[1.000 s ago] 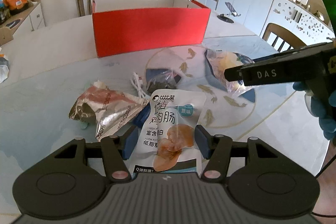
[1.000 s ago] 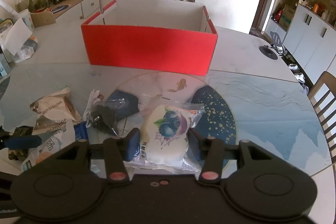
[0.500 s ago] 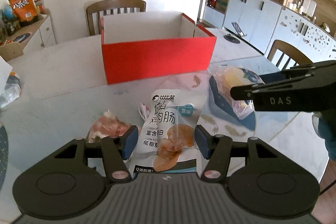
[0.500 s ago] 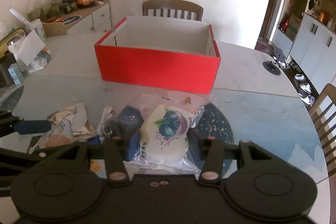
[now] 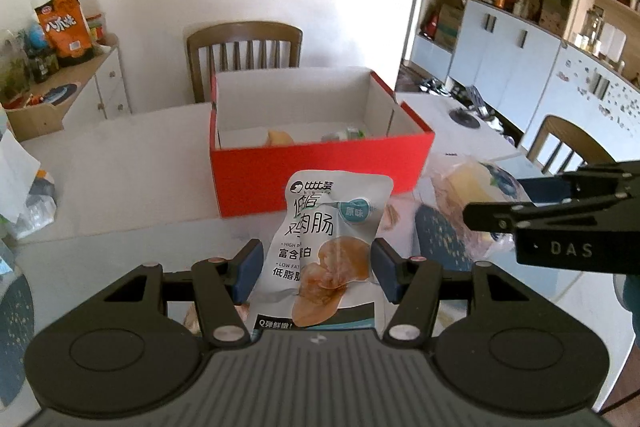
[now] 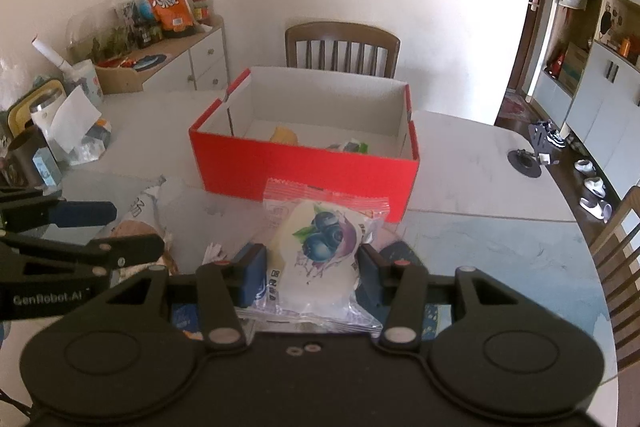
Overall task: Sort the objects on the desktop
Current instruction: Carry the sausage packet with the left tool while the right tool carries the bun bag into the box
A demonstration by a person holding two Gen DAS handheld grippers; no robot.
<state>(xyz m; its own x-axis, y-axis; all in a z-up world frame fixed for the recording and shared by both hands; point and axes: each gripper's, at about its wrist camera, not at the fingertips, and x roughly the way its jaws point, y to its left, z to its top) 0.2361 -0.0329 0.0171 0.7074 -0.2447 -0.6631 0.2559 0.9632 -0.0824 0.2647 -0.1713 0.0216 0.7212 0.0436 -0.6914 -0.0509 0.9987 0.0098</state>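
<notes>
My left gripper (image 5: 316, 269) is shut on a white chicken-sausage packet (image 5: 326, 247) and holds it above the table, short of the red box (image 5: 320, 167). My right gripper (image 6: 312, 273) is shut on a clear blueberry pastry packet (image 6: 320, 251), also lifted in front of the red box (image 6: 304, 167). The box is open at the top and holds a yellow item (image 6: 284, 135) and a green-white item (image 6: 350, 146). The right gripper shows at the right of the left wrist view (image 5: 560, 223); the left gripper shows at the left of the right wrist view (image 6: 76, 235).
A wooden chair (image 6: 342, 47) stands behind the box. A sideboard (image 6: 176, 63) with snack bags is at the back left. Loose wrappers (image 6: 214, 251) lie on the table below the grippers. A second chair (image 5: 568, 143) and cabinets (image 5: 520, 55) are on the right.
Both grippers have risen with their packets and moved toward the red box. The box interior now shows, and the table items have dropped out of sight below.
</notes>
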